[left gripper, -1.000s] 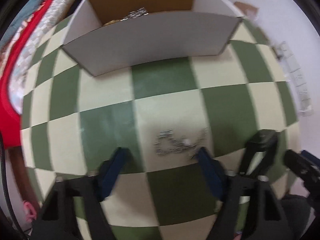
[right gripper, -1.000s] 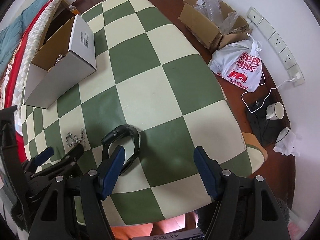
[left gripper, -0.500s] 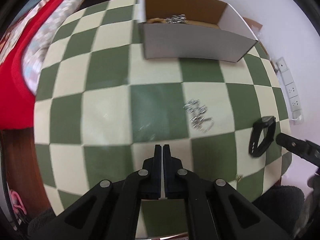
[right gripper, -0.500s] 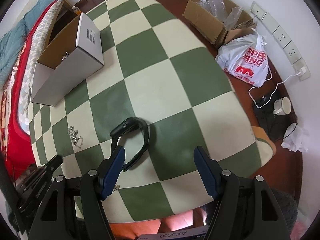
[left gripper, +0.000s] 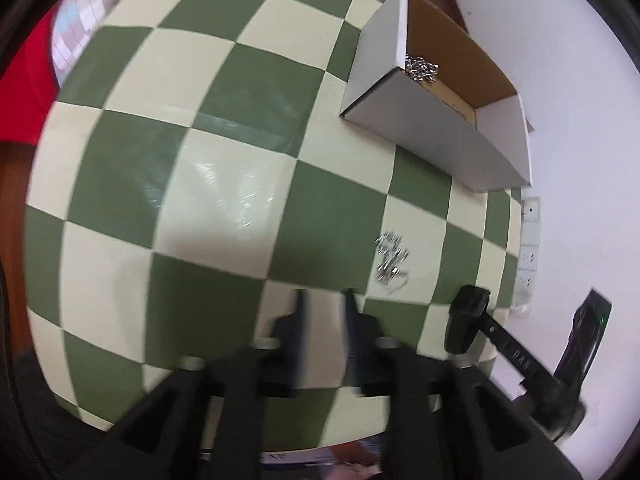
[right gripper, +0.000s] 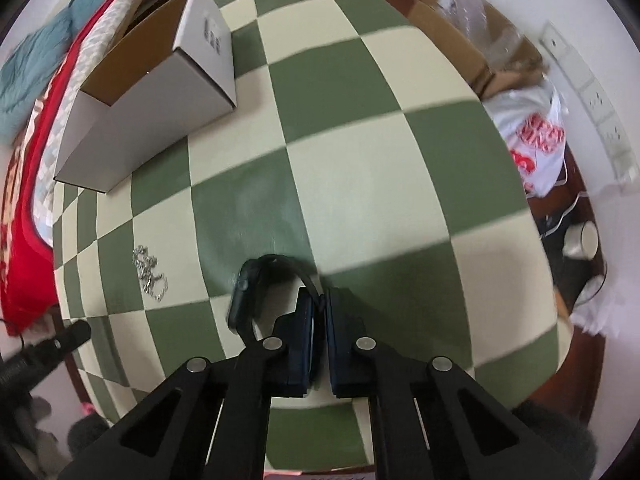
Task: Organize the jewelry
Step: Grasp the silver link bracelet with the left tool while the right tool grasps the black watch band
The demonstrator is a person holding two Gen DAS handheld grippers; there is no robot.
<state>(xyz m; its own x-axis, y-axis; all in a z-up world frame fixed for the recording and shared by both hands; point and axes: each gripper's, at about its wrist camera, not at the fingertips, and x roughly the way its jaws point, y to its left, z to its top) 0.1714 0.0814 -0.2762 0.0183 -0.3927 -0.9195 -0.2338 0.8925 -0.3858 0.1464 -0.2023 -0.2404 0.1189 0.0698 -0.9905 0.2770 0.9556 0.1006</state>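
Step in hand: right gripper (right gripper: 318, 312) points straight down at the table, its jaws closing on the strap of a dark smartwatch (right gripper: 256, 292); the strap runs between the pads, which look to be pinching it.
Watch position: watch lies on the checked cloth near the table's front edge, its case to the left of the right gripper, its band looping up and over to the jaws.
Left gripper: left gripper (left gripper: 324, 312) hangs over the near edge of the table, blurred, jaws opening with nothing between them.
Chain: small silver chain (right gripper: 150, 278) lies loose in a heap on the cloth, left of the watch and well apart from both grippers.
Box: open white cardboard box (right gripper: 160, 92) stands at the far left corner of the table; the left wrist view shows more silver jewelry (left gripper: 420, 68) already lying inside it.
Next move, as a judgement: lift the watch clear by its strap and carry it across to the box; a thin strap could slip or swing, so a firm pinch and a steady lift seem called for. The chain remains to be collected.
Surface: tablecloth (right gripper: 360, 184) in large green and cream squares, glossy in places.
Room: white wall with sockets, a brown floor, a second cardboard box (right gripper: 472, 44) with clear wrapping, a white plastic bag (right gripper: 532, 140) with red print, and red and blue bedding (right gripper: 24, 184) at the left.
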